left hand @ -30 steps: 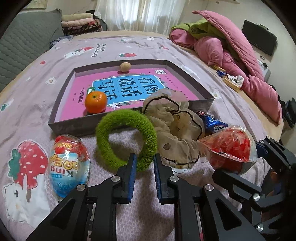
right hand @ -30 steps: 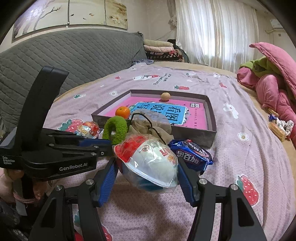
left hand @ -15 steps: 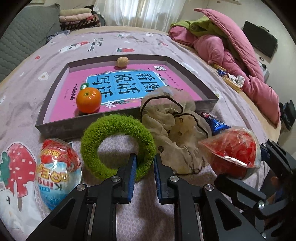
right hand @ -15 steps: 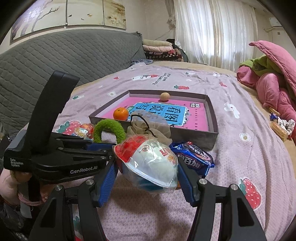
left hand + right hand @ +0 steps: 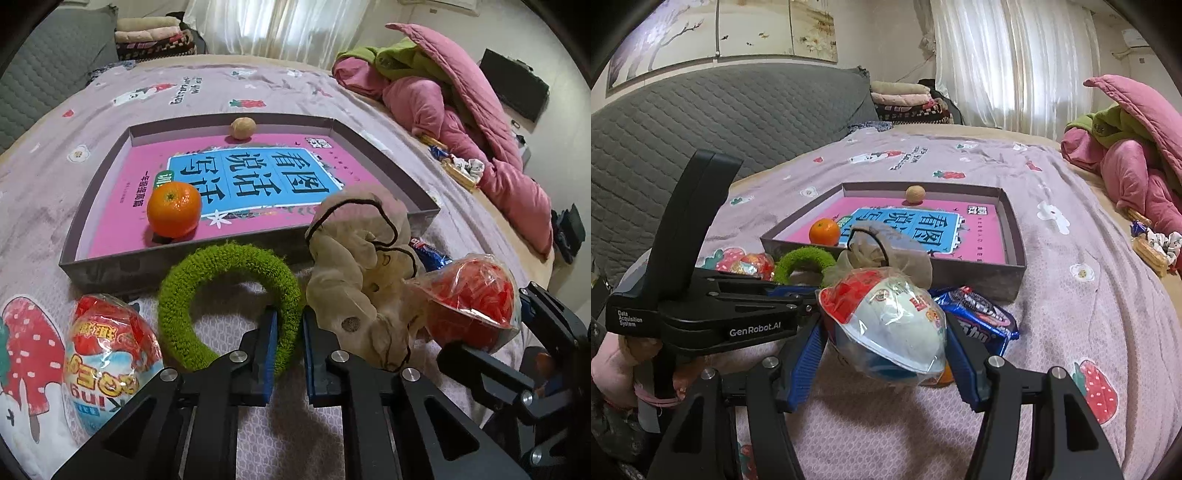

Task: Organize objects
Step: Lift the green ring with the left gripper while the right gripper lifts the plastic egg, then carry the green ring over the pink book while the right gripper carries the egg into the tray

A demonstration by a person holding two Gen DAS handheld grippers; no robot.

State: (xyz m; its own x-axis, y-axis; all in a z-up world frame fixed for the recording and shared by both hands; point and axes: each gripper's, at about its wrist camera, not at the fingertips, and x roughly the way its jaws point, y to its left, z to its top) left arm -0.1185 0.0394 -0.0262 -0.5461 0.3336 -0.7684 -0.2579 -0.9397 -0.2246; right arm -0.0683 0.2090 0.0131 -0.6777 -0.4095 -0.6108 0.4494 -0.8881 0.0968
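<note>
My left gripper (image 5: pixel 287 323) is shut on the rim of a green fuzzy scrunchie (image 5: pixel 221 291) and holds it just in front of the grey tray (image 5: pixel 110 269). The scrunchie also shows in the right wrist view (image 5: pixel 803 260). The tray holds a pink and blue book (image 5: pixel 251 177), an orange (image 5: pixel 173 208) and a walnut (image 5: pixel 242 128). My right gripper (image 5: pixel 882 332) is shut on a wrapped red and white toy egg (image 5: pixel 890 317), also visible in the left wrist view (image 5: pixel 476 306). A beige scrunchie (image 5: pixel 362 266) lies between the two grippers.
A second wrapped toy egg (image 5: pixel 107 354) lies on the bed at the left. A blue snack packet (image 5: pixel 979 314) lies by the tray's near corner. Pink and green bedding (image 5: pixel 461 96) is piled at the right. A grey headboard (image 5: pixel 701 110) stands at the left.
My left gripper has lifted the green scrunchie and moved it forward toward the tray's front wall. My right gripper still holds the toy egg in about the same place.
</note>
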